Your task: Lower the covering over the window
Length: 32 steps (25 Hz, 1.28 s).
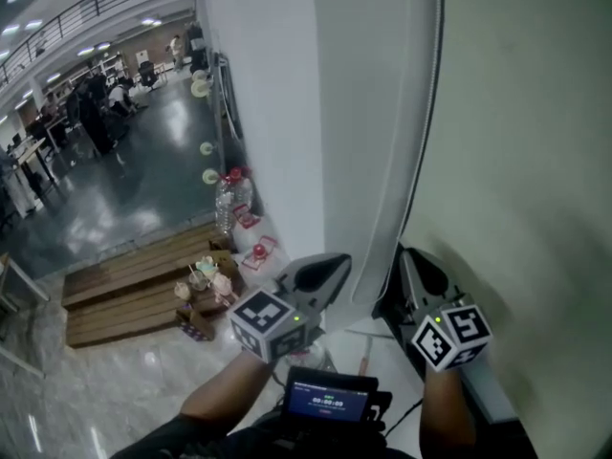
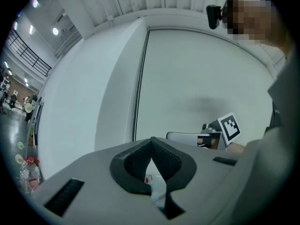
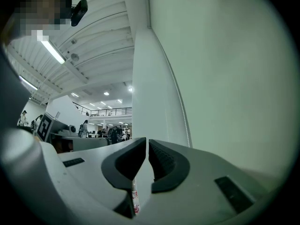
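Note:
A pale roller blind (image 1: pixel 526 161) hangs over the window on the right. A dark bead cord (image 1: pixel 432 122) runs down its left edge beside a white pillar (image 1: pixel 268 113). My left gripper (image 1: pixel 330 273) is held level near the pillar's foot, left of the cord; its jaws are shut with nothing in them (image 2: pixel 151 144). My right gripper (image 1: pixel 414 262) is just right of the cord, low in front of the blind. Its pads stand a narrow gap apart, and nothing shows between them (image 3: pixel 146 146). The cord (image 3: pixel 180 107) and the blind (image 3: pixel 225 78) rise ahead of it.
Water bottles (image 1: pixel 229 199) stand at the pillar's base by a low wooden platform (image 1: pixel 134 285) with several cups (image 1: pixel 201 280). A small device with a lit screen (image 1: pixel 330 395) hangs at my chest. People work at desks (image 1: pixel 96 103) far off in the hall.

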Tool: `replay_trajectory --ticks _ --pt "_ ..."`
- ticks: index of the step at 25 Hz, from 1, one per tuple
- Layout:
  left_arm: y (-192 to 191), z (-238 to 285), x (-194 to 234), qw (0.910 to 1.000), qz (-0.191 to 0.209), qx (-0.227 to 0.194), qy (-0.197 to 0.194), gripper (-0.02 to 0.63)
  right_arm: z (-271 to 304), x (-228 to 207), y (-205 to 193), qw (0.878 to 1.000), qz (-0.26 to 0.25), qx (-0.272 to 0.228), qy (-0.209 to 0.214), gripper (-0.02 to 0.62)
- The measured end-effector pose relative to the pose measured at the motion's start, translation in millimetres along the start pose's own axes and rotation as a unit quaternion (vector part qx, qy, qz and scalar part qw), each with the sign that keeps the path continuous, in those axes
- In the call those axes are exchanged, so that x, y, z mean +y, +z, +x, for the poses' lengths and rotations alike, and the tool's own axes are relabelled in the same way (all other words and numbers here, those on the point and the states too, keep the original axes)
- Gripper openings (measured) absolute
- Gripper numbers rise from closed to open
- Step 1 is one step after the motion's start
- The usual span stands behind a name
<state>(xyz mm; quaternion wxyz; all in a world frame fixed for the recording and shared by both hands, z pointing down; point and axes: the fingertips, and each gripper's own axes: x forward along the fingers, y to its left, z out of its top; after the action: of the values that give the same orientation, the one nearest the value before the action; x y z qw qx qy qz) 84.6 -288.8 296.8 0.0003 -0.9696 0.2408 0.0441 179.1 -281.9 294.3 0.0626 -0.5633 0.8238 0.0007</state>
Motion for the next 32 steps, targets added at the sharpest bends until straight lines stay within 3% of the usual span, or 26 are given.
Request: replay_trajectory --ticks 8,22,32 --pt "-4.8 19.1 28.0 0.9999 -0.002 0.005 -0.014 -0.011 34.0 -20.4 0.4 1.0 0.002 0.0 -0.017 0.046" --pt "-7.6 45.4 43.9 0.9989 -0.004 0.015 -0.044 -0.011 95.5 -48.4 -7.0 0.999 -0.018 0.031 -0.017 0.149" --pt "-9.4 49.1 58.0 0.9989 0.0 0.024 -0.04 -0.011 132.9 -71.8 -11.9 0.999 -0.006 0.039 -0.024 0.15"
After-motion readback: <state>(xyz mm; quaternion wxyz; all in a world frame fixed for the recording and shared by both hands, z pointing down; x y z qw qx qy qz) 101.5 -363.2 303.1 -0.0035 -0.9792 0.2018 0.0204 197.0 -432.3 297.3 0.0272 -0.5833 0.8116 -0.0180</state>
